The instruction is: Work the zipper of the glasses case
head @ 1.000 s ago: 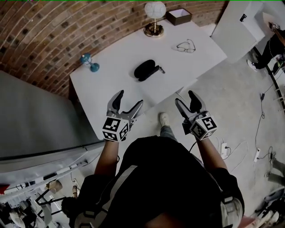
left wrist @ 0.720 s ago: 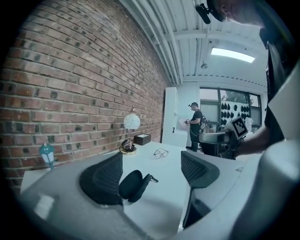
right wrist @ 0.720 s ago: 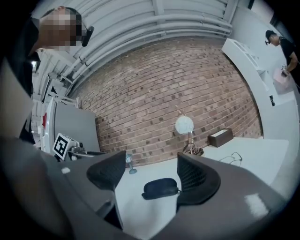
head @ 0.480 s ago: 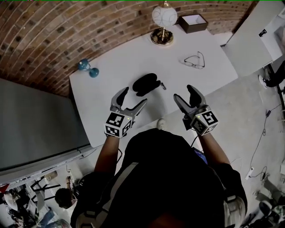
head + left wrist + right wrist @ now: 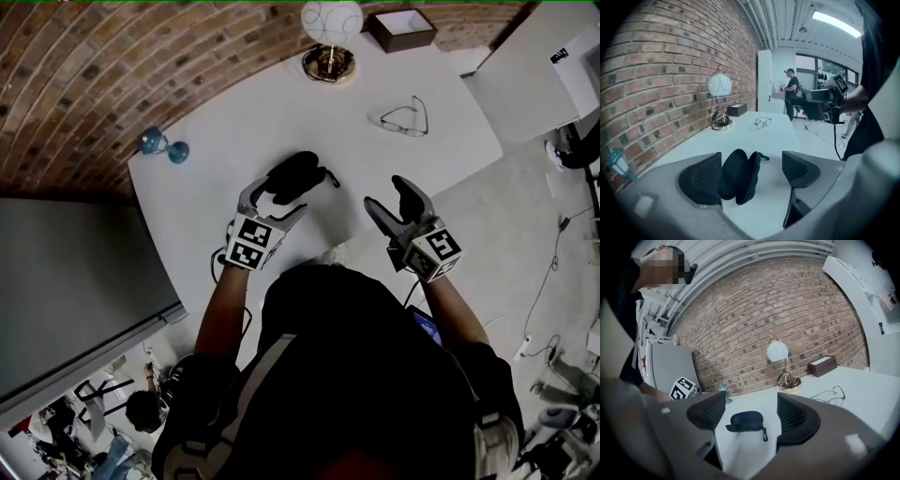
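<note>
A black zippered glasses case (image 5: 293,175) lies on the white table (image 5: 234,112), its zipper pull (image 5: 330,176) pointing right. My left gripper (image 5: 275,199) has come down around the case's near end. In the left gripper view the case (image 5: 738,176) stands between the pads, close beside the left pad (image 5: 701,178) and well apart from the right one. These jaws have just been opening a little further and do not press on it. My right gripper (image 5: 386,195) hovers open to the right of the case, above the table's front edge; its own view shows the case (image 5: 745,420) farther off between its pads.
A pair of glasses (image 5: 405,117) lies at the back right of the table. A white globe lamp (image 5: 330,23) and a brown box (image 5: 401,28) stand at the back, a small blue ornament (image 5: 161,145) at the left. A grey cabinet (image 5: 75,281) flanks the table.
The left gripper has moved forward and down until its jaws stand around the case. The right gripper has moved forward to the table's edge, still open.
</note>
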